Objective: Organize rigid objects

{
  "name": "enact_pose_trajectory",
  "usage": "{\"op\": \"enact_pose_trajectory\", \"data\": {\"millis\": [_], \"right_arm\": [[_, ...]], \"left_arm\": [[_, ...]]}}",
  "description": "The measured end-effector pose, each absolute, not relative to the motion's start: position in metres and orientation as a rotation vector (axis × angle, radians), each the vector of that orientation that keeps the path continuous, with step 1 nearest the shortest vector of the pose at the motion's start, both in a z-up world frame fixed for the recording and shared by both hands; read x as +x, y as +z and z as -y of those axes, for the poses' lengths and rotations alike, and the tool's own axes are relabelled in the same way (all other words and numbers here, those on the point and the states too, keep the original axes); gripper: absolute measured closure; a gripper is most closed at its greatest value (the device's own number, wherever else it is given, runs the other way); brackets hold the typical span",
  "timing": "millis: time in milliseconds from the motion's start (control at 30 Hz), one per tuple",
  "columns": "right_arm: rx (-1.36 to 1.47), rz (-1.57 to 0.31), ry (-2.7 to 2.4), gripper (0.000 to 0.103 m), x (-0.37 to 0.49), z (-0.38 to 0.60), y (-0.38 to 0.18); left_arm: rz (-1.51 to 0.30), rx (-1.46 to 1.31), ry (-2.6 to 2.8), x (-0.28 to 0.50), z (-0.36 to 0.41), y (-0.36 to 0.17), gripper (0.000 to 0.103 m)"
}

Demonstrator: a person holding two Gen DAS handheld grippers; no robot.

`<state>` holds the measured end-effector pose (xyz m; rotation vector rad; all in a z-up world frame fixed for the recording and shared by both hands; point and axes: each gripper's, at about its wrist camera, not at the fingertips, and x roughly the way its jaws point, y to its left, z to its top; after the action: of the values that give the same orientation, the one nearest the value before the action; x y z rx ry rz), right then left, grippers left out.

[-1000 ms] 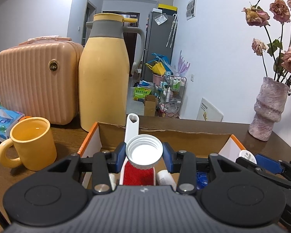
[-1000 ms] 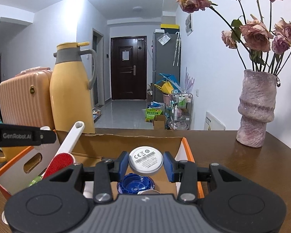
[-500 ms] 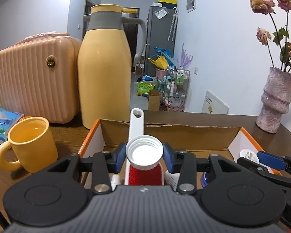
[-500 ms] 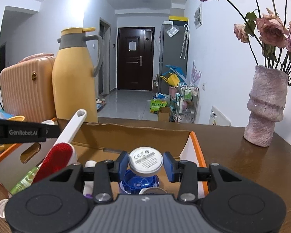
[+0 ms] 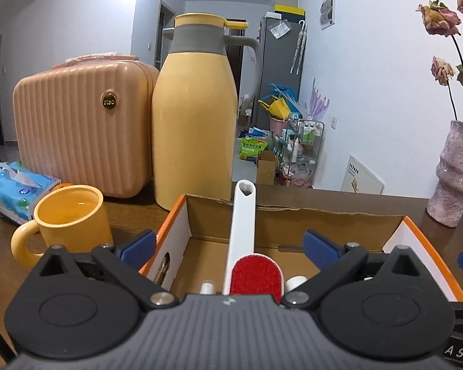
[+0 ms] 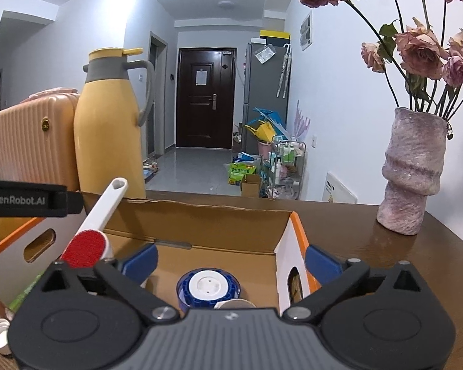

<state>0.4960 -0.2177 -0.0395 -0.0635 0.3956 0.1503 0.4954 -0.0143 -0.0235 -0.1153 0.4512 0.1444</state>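
Step in hand: release over the cardboard box. Both the left gripper and right gripper have just opened wide, holding nothing. The lint brush and blue-rimmed cap lie inside. Next: withdraw both and locate 1 remaining item.

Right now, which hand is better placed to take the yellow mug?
Left, probably. The yellow mug stands beside the left gripper, outside the box; the right gripper is over its far side. Both have just been opening, empty.

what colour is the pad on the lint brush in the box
Red, on a white handle; the lint brush shows best in the left wrist view.
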Motion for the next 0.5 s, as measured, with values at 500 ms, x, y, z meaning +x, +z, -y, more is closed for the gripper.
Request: {"op": "enact_pose_trajectory", "data": {"millis": [500], "right_arm": [[-0.05,-0.379,0.127,0.0,0.4867,0.2202,-0.0374]], "left_arm": [[-0.453,-0.142,0.15,0.4893,0.009,-0.0228,0.0]]}}
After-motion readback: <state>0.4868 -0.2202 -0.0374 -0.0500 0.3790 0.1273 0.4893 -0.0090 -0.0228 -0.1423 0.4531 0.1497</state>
